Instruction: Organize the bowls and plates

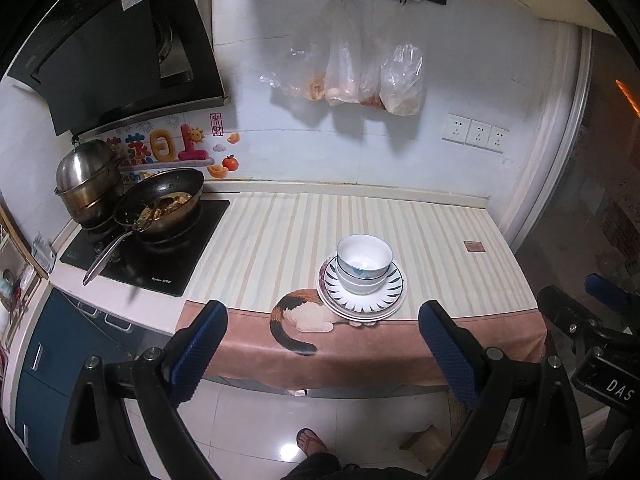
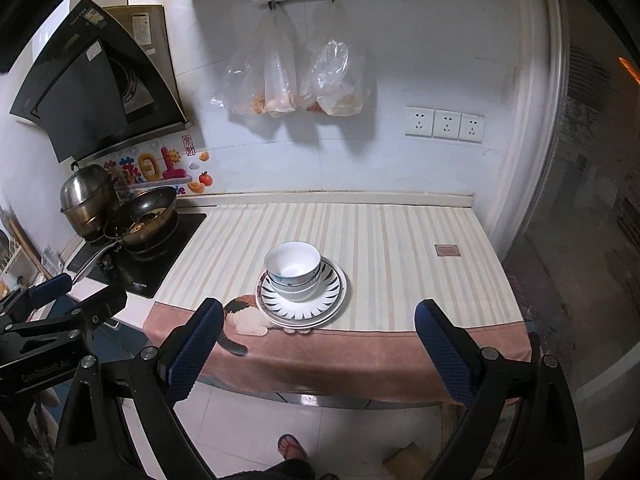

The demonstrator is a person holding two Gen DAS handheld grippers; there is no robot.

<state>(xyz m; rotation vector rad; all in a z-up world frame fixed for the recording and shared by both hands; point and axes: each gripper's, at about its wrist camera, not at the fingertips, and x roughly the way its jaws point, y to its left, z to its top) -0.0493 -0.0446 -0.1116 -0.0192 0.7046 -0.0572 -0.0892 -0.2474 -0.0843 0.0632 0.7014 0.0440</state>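
Stacked white bowls (image 1: 364,266) (image 2: 293,270) sit on stacked plates (image 1: 386,298) (image 2: 328,304) with a dark leaf pattern, near the front of the striped cloth on the counter (image 1: 280,240) (image 2: 400,248). My left gripper (image 1: 322,344) is open and empty, held back from the counter's front edge, left of the stack. My right gripper (image 2: 318,346) is open and empty, also back from the edge, in front of the stack. Each gripper shows at the edge of the other's view: the right one (image 1: 600,320), the left one (image 2: 52,304).
A black cooktop (image 1: 160,256) (image 2: 148,264) at the left carries a pan of food (image 1: 168,204) (image 2: 144,216) with its handle toward the front, and a steel pot (image 1: 88,180) (image 2: 86,196). Plastic bags (image 1: 360,76) (image 2: 296,84) hang on the wall. A range hood (image 1: 112,52) hangs above the stove.
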